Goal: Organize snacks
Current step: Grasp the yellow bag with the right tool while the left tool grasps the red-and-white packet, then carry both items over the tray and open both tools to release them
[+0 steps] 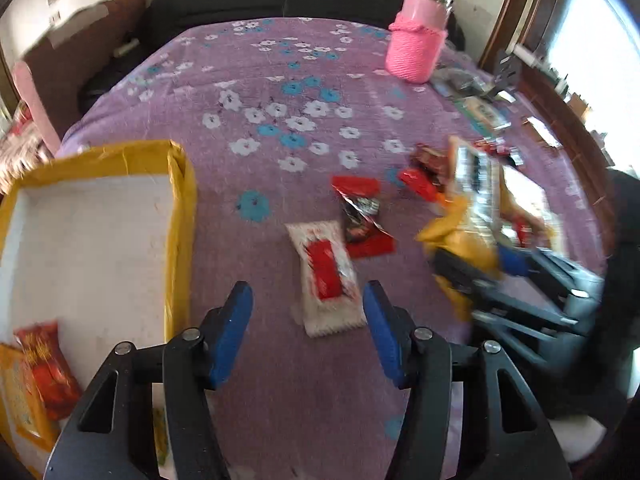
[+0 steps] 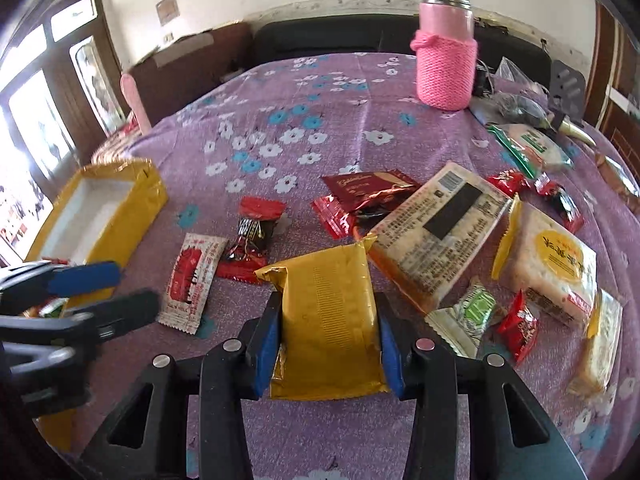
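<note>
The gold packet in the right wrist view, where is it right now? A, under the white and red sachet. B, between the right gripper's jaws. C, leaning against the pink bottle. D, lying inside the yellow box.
B: the gold packet sits clamped between the right gripper jaws, blue pads pressing both its sides.

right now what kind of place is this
Probably a lived-in room at home, not a shop or lab: a table under a purple floral cloth, a dark sofa against the wall behind it, and a flask in a pink knitted sleeve beside scattered snack packets.
</note>
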The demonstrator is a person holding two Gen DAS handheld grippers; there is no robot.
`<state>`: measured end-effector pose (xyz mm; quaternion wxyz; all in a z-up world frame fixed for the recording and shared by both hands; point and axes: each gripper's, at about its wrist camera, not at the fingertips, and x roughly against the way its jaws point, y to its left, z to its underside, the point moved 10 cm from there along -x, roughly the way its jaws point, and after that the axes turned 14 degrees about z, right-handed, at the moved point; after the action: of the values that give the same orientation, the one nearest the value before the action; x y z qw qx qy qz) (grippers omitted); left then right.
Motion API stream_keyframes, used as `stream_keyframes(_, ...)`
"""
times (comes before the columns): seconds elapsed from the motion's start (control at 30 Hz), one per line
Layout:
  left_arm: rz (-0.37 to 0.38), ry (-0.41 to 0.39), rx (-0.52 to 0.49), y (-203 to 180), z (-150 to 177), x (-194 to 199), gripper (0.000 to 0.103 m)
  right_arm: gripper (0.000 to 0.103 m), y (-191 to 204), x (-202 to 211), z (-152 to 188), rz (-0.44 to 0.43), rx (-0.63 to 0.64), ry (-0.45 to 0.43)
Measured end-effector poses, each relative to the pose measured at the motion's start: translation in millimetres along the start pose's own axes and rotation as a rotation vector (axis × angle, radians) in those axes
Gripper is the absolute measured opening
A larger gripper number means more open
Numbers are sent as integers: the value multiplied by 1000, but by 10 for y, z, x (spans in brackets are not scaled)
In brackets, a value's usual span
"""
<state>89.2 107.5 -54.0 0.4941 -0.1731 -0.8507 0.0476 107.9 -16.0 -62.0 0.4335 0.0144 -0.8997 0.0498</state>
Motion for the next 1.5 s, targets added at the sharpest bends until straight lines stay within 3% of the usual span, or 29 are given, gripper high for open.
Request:
stream_keyframes(0.23,-80,47,-67,-8,-72,-317,57,44,-99,77,-67,-43,-59,-12)
stream_keyframes(0.27,-93,31,-103,-56,-91,-324,45,44,-114,73,-69,-46,-65,-9)
stream_keyframes(0.33,-34,30,-110,-149,-83,-349,28,44,-136,74,-76,-49,-77,-10)
stream_keyframes(0.47,-26,11,-94,-137,-43,-272,27,44,-163,103,-96,-53,-101,-23)
stream_keyframes(0.9,138,-162,79,-9,175,534,27,44,-161,215,-150,-44,-131,-90)
stream_keyframes(1.23,-1,-341,139,703,544,1426,27,44,-74,375,-217,-2,-154,-161)
stream_keyframes(1.33,-20,-360,164,926,618,1499,27,44,148,543,-218,-19,-134,-172)
stream_keyframes(1.5,19,-355,227,1208,773,1447,27,44,759,797,-240,-93,-42,-171)
